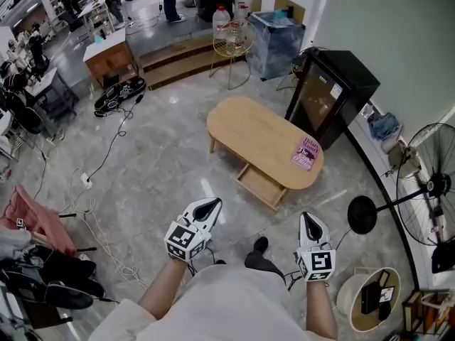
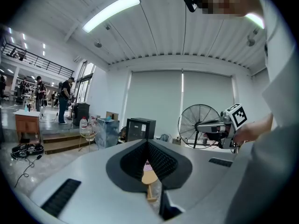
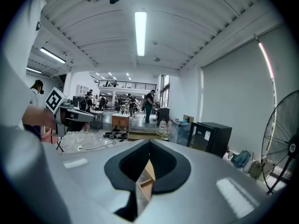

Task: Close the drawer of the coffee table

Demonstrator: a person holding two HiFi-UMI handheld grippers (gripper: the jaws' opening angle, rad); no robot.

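Though drawer (image 1: pixel 259 185) hangs open, coffee table (image 1: pixel 259 137) hides its rear part.

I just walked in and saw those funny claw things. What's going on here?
A person stands holding a left gripper and a right gripper, both shut with nothing in them. In front of them is a wooden coffee table with its drawer pulled out toward the person. A pink book lies on the tabletop. Neither gripper touches the drawer, so it has not yet been pushed closed.
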